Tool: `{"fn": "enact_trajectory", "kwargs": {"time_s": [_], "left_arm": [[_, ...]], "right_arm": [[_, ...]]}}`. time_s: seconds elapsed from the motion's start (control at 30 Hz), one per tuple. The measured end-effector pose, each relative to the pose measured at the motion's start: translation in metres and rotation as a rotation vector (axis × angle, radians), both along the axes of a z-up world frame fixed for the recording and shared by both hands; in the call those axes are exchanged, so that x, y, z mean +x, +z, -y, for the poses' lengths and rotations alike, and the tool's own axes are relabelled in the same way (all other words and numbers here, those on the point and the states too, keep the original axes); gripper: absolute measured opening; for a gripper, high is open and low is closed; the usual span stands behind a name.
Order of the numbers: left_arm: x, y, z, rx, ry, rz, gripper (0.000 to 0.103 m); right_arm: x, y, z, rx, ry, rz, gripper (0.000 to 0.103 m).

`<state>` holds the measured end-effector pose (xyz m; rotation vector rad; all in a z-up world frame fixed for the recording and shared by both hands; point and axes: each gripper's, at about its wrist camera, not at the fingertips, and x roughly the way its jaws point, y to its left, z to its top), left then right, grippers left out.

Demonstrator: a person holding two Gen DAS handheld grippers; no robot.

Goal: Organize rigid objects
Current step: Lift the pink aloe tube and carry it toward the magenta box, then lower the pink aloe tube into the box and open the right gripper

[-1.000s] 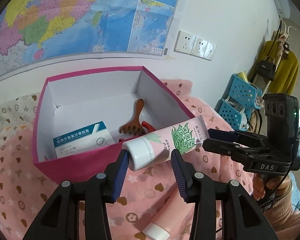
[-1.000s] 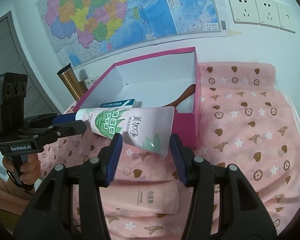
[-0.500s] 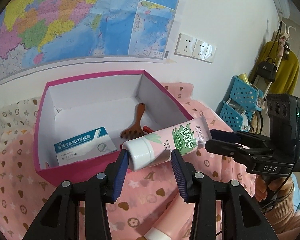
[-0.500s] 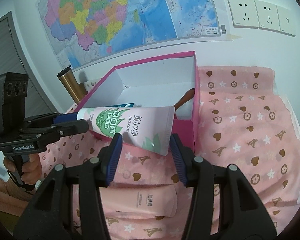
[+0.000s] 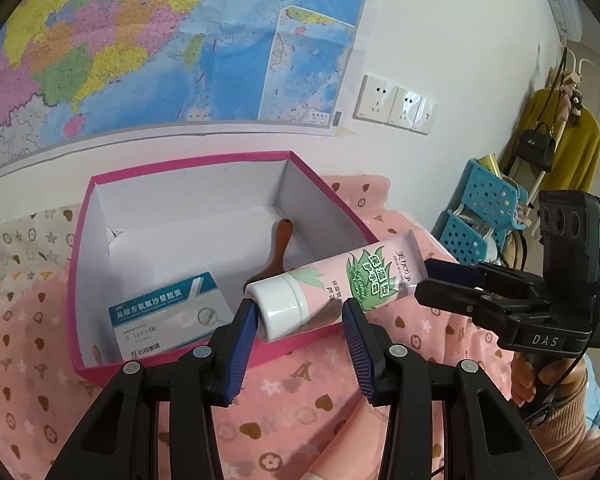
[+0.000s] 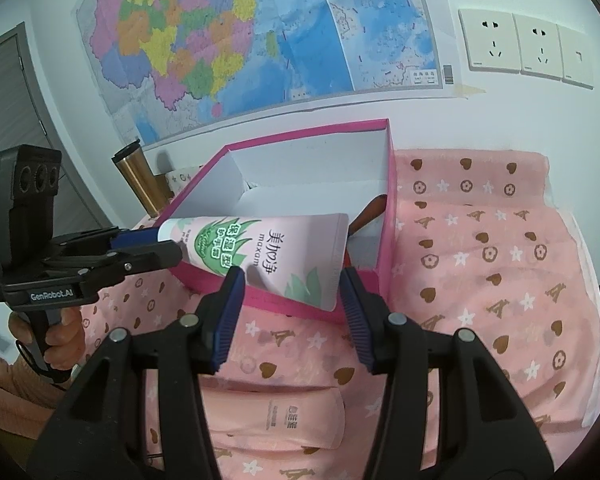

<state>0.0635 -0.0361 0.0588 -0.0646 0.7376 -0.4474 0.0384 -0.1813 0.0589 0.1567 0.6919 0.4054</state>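
Note:
A pink tube (image 5: 340, 284) with green leaf print and a white cap hangs level over the near wall of the open pink box (image 5: 100, 208). My left gripper (image 5: 298, 314) is shut on its cap end, and its fingers (image 6: 156, 252) show at the left of the right wrist view. My right gripper (image 6: 290, 280) is shut on the tube's (image 6: 268, 248) flat crimped end, and its fingers (image 5: 448, 280) reach in from the right. Inside the box lie a white and blue carton (image 5: 168, 312) and a wooden comb (image 5: 280, 248).
A second pale pink tube (image 6: 284, 420) lies on the pink patterned cloth (image 6: 480, 280) just below my right gripper. A gold flask (image 6: 138, 180) stands left of the box. Blue baskets (image 5: 484, 208) and hanging clothes are off to the right. A map covers the wall behind.
Both grippers have carried the tube a little forward towards the box, which now sits lower in both views. The grips have not changed.

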Motion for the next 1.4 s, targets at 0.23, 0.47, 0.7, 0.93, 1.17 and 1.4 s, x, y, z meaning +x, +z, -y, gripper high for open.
{"fn": "enact_trajectory", "kwargs": {"time_s": [0.23,0.47,0.7,0.93,1.17,1.4], "left_arm": [[0.009,0.002,-0.001,0.004,0.011,0.003,0.043],[0.019,0.000,-0.002,0.004,0.018,-0.006,0.043],[0.031,-0.005,-0.007,-0.025,0.023,-0.046,0.043],[0.037,-0.008,-0.007,-0.018,0.031,-0.056,0.043],[0.044,-0.012,-0.002,-0.007,0.029,-0.070,0.043],[0.051,-0.017,0.002,0.008,0.031,-0.086,0.043]], "right_arm": [[0.004,0.001,0.001,0.000,0.002,-0.002,0.052],[0.012,0.004,-0.002,-0.013,-0.003,0.005,0.052],[0.023,0.006,-0.004,-0.024,-0.005,0.004,0.052],[0.031,0.005,-0.005,-0.042,-0.005,-0.003,0.052],[0.037,0.002,-0.002,-0.049,-0.013,-0.014,0.052],[0.044,-0.003,0.001,-0.056,-0.016,-0.035,0.052]]}}
